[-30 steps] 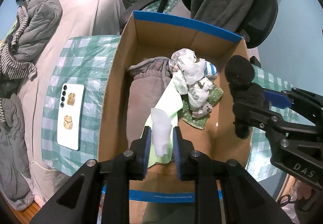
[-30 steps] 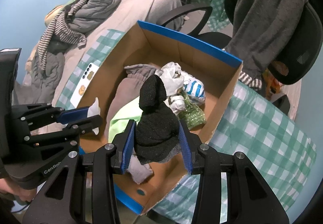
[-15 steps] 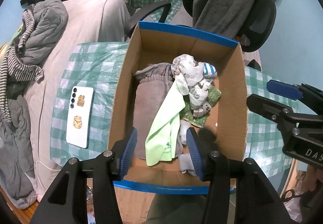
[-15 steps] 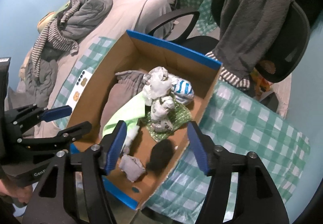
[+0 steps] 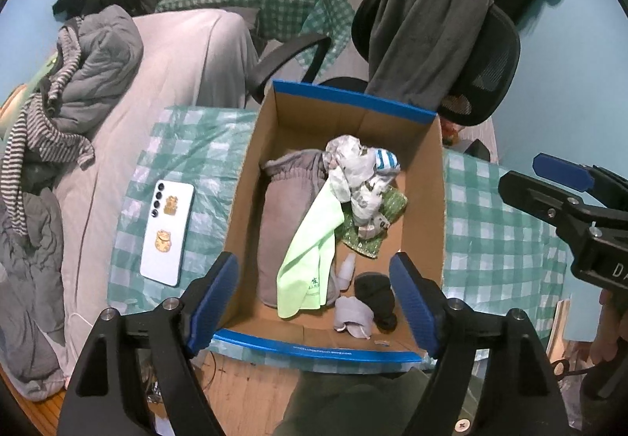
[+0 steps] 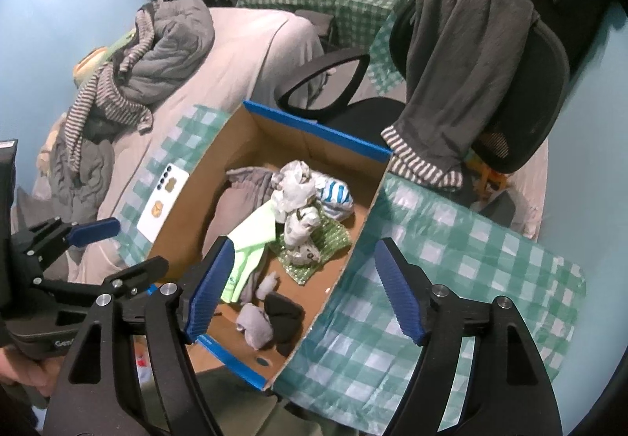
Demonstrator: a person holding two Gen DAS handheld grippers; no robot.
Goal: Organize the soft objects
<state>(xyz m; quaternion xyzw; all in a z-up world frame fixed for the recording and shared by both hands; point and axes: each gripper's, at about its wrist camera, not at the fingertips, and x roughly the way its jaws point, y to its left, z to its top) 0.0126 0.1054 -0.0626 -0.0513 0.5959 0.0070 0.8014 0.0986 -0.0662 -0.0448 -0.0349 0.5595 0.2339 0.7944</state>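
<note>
A cardboard box [image 5: 428, 176] with blue-taped rims stands on the green checked table; it also shows in the right wrist view [image 6: 196, 200]. Inside lie grey trousers [image 5: 290, 208], a lime cloth [image 5: 310, 247], crumpled white and striped socks [image 5: 357, 176], a green patterned cloth [image 5: 373, 235], a small white sock [image 5: 347, 271], a grey sock [image 5: 353, 314] and a black sock [image 5: 376, 296], also seen in the right wrist view [image 6: 284, 318]. My left gripper [image 5: 314, 298] is open and empty above the box's near end. My right gripper [image 6: 306, 294] is open and empty above the box's near right corner.
A white phone [image 5: 167, 231] lies on the table [image 5: 502, 239] left of the box. A bed [image 5: 176, 55] with heaped grey clothes [image 5: 90, 70] is at the left. An office chair [image 5: 482, 55] draped with a grey garment stands behind the box.
Both grippers opened and pulled back up. The left let go of the small white sock and the right let go of the black sock; both now lie in the box's near end.
</note>
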